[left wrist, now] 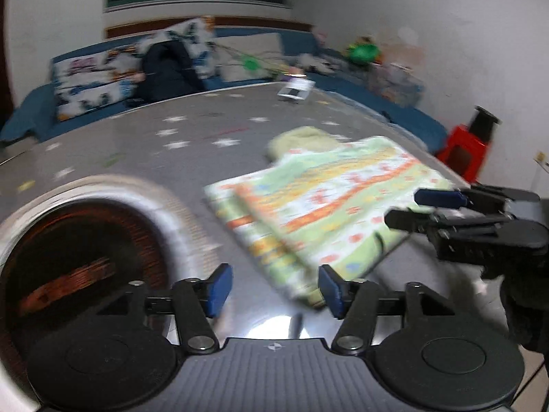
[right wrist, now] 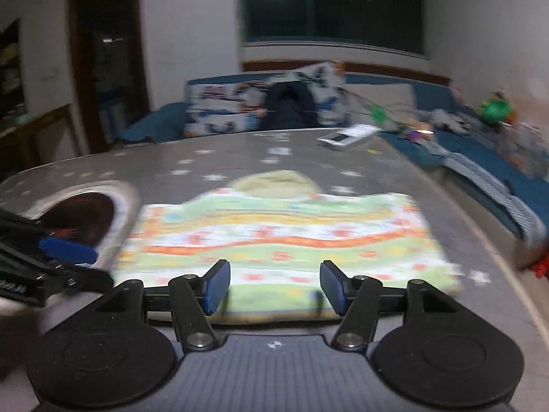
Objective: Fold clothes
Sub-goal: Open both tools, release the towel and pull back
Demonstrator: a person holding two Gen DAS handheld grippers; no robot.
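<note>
A folded garment [left wrist: 326, 202] with green, orange and white stripes lies flat on the grey star-patterned table [left wrist: 192, 130]; a pale green hood or collar [left wrist: 298, 139] sticks out at its far edge. My left gripper [left wrist: 274, 290] is open just off the garment's near left corner, with nothing between its blue pads [left wrist: 219, 290]. In the right wrist view my right gripper [right wrist: 274, 286] is open over the near edge of the garment [right wrist: 274, 237], its pads apart from the cloth. Each gripper shows in the other's view: the right gripper [left wrist: 408, 207] and the left gripper [right wrist: 89, 266]. Both frames are blurred.
A round recess with a glowing heater [left wrist: 79, 257] is set into the table left of the garment. A small white device [right wrist: 346, 137] lies at the table's far edge. A blue sofa [right wrist: 480, 151] with cushions and toys runs behind, and a red stool [left wrist: 463, 152] stands at the right.
</note>
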